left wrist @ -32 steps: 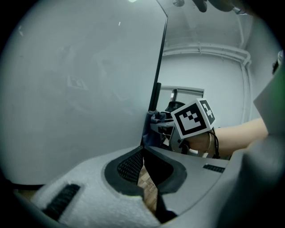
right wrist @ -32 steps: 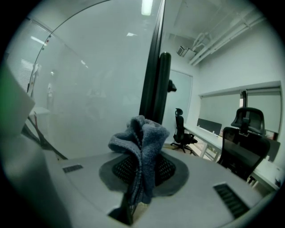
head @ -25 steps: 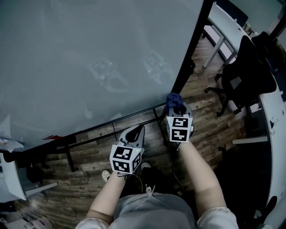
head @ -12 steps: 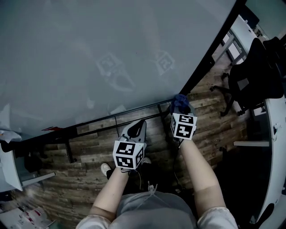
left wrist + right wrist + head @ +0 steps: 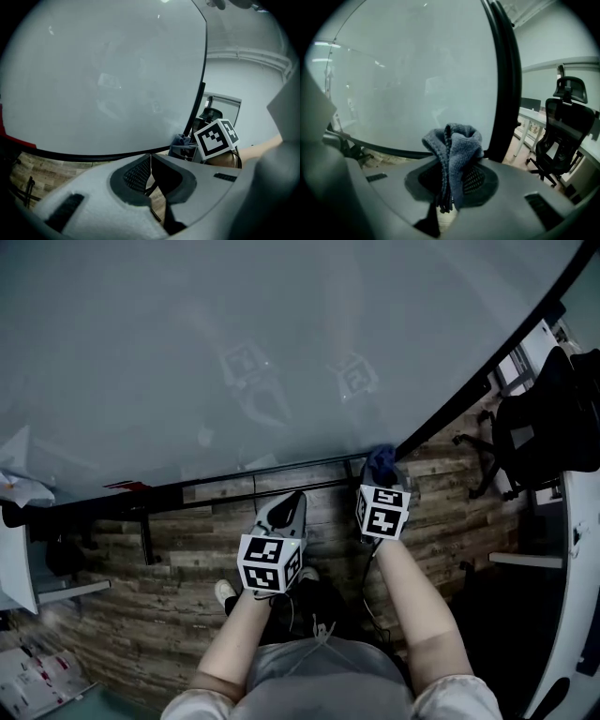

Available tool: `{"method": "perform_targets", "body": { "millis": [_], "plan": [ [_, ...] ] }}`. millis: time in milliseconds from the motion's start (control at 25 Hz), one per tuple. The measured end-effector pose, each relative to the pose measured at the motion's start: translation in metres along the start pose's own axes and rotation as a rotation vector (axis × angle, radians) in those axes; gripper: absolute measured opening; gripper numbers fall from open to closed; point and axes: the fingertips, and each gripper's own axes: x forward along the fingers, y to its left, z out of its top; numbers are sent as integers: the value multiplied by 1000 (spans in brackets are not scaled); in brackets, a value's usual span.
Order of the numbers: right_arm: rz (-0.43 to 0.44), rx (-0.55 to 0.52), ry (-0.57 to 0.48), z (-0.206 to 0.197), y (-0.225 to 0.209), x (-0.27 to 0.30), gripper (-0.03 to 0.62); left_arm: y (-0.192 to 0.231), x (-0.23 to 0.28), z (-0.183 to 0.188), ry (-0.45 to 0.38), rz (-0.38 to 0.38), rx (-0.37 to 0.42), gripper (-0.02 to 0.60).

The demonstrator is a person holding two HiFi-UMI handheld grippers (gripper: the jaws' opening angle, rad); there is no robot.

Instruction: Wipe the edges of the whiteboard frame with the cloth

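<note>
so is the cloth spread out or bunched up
Bunched up: the cloth is a folded wad clamped in the right gripper, its folds standing up in a lump.

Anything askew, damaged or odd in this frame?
Nothing stands out. The right gripper clamps the bunched blue-grey knitted cloth by the whiteboard's black frame, near its lower right corner; the left gripper is shut and empty.

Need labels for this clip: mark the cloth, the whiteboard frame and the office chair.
cloth (image 5: 453,146), right gripper view, bunched top fold.
whiteboard frame (image 5: 508,93), right gripper view, black upright side edge.
office chair (image 5: 565,124), right gripper view, backrest.
</note>
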Motion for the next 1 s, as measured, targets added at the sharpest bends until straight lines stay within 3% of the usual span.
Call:
{"method": "perform_targets", "body": {
  "millis": [440,640,1000],
  "plan": [
    [51,-14,34,0,96,1,63,75,-72,-7,-11,73,-29,20],
    [124,-56,38,3,169,-6,63,109,-110,-17,-8,103,-59,20],
    [160,-69,48,6,263,-6,63,173,-170,-21,-25,156,-105,20]
  ]
}}
